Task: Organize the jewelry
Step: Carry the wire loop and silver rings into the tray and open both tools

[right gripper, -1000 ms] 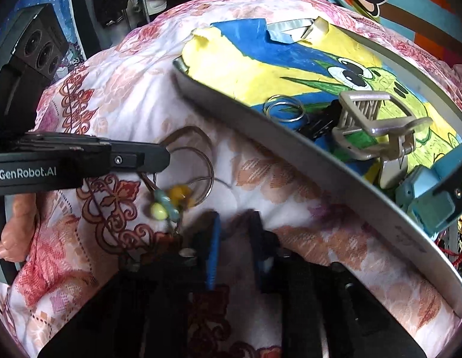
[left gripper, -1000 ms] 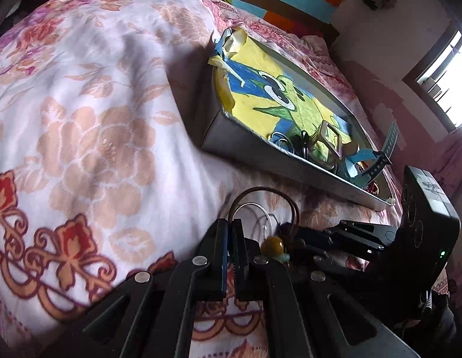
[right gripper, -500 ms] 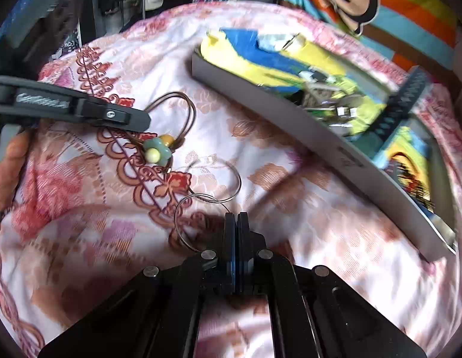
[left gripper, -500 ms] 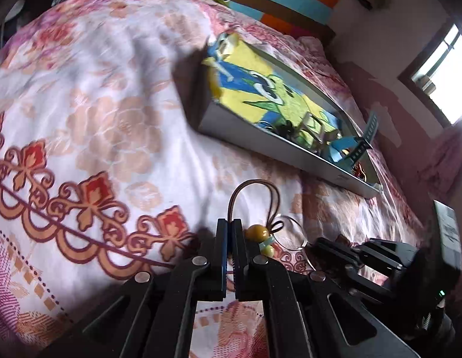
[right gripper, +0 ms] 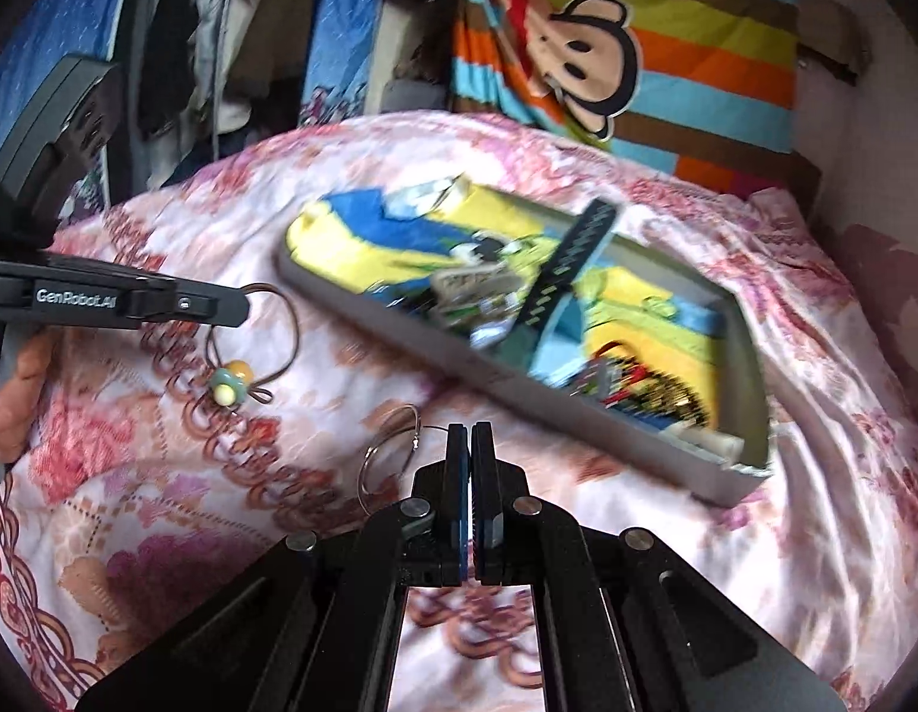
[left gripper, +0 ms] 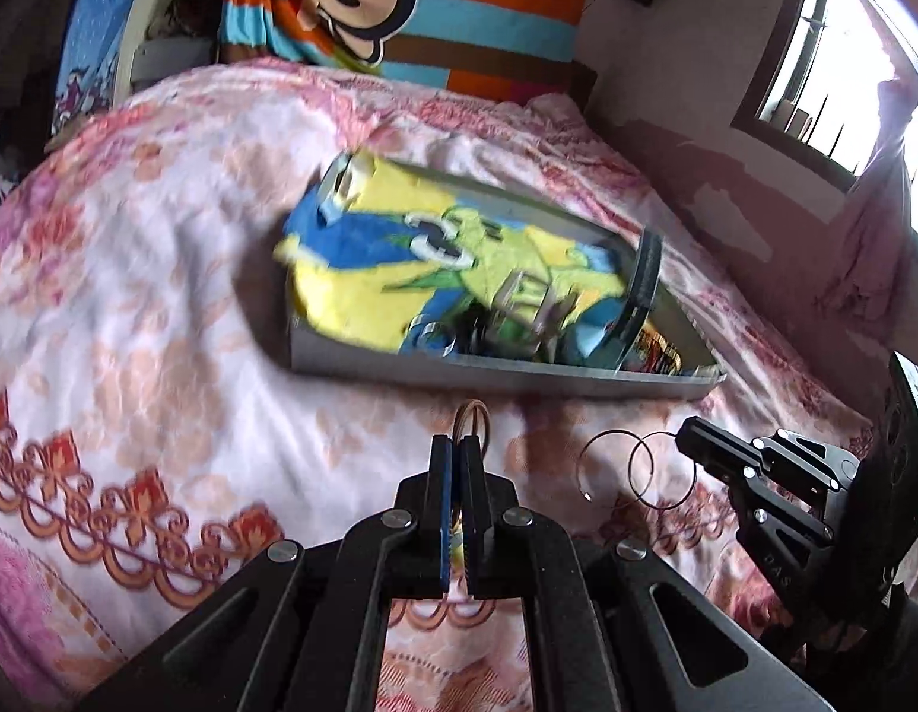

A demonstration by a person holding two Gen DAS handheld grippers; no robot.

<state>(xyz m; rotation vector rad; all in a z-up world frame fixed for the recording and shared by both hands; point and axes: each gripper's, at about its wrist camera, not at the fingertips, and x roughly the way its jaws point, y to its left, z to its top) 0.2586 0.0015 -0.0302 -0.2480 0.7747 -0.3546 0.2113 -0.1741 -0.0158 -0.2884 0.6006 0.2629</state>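
Brown hair tie point(right gripper: 269, 332) clamped in L gripper point(left gripper: 457, 445); wire hoops point(left gripper: 637, 469) pinched by R gripper point(right gripper: 470, 433).

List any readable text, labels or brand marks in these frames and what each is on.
"GenRobot.AI": white lettering on the side of the left gripper, seen in the right wrist view.
Faint embossed letters on the right gripper arm in the left wrist view: too small to read.
Print on the items in the tray: blurred, unreadable.
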